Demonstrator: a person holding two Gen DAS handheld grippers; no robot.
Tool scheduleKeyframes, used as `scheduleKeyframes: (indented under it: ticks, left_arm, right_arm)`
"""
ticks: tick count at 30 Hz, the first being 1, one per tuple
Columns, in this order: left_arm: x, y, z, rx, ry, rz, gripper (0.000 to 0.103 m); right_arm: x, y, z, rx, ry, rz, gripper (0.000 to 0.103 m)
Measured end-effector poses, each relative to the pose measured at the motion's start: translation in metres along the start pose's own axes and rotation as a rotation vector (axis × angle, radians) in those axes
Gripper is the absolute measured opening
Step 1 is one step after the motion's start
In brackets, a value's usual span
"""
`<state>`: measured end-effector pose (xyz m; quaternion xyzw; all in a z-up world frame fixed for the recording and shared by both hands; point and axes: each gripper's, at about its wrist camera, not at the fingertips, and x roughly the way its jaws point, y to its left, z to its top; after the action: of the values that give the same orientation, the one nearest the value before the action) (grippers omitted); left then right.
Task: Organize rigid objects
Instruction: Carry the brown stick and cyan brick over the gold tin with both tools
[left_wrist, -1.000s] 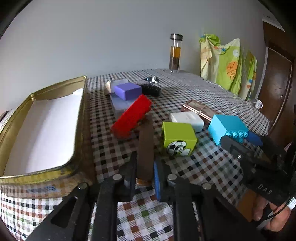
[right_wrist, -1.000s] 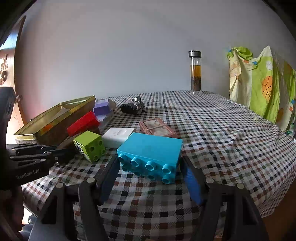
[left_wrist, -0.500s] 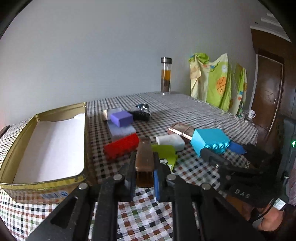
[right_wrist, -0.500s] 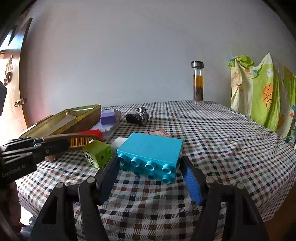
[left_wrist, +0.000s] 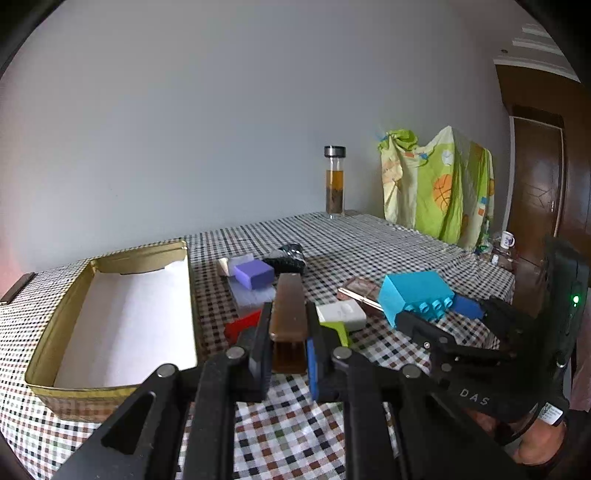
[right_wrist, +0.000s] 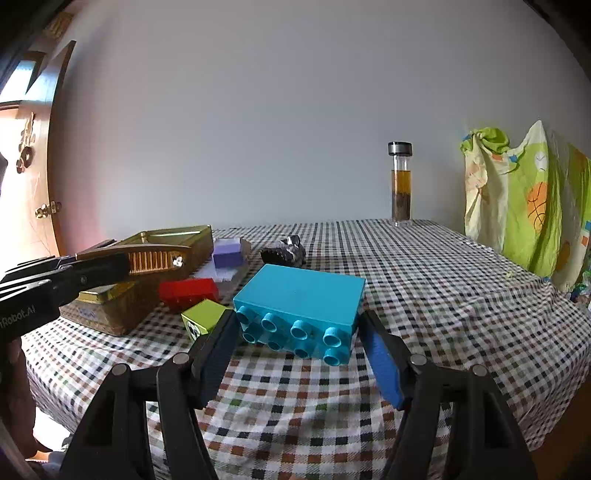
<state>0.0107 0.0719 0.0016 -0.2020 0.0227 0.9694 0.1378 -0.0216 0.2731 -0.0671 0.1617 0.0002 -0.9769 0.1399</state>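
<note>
Left gripper (left_wrist: 288, 332): jaws pinch the near end of a brown comb (left_wrist: 289, 306), held clear above the checked tablecloth (left_wrist: 295, 435); in the right wrist view the comb (right_wrist: 151, 260) juts out level, its teeth showing, in front of the tin.
Right gripper (right_wrist: 295, 347): jaws pressed on both sides of a turquoise toy brick (right_wrist: 299, 310), studs facing the camera, lifted off the cloth; the left wrist view shows the same brick (left_wrist: 413, 295) to the right of the comb.
Hand (left_wrist: 535, 446): partly visible under the right gripper's handle, at the lower right edge.
Tin (left_wrist: 110, 391): open gold box with a white bottom, resting on the cloth left of the comb.
Middle ground: red brick (right_wrist: 188, 291) and lime-green cube (right_wrist: 203, 319) lie on the cloth near the tin; a white block (left_wrist: 341, 314) and a flat brown case (left_wrist: 360, 291) sit just beyond.
Further back: purple block (left_wrist: 255, 273) rests on a pale slab, with a dark lumpy object (left_wrist: 286, 256) just behind.
Far edge: glass bottle (left_wrist: 335, 181) with amber liquid stands upright by the wall; a green patterned cloth (left_wrist: 439, 184) hangs to its right.
</note>
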Motion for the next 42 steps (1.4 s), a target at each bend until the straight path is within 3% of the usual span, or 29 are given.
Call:
scheduleKeyframes:
  ticks: [21,42]
  left_arm:
    - [-0.008,0.046,0.024,-0.084,-0.047,0.11,0.013]
    - [0.009,0.118,0.009,-0.178,0.014,0.224,0.013]
  right_arm:
    - [0.006,0.024,0.037,-0.051,-0.026,0.102,0.069]
    - [0.046,0.086,0.062,-0.126,0.025,0.255,0.069]
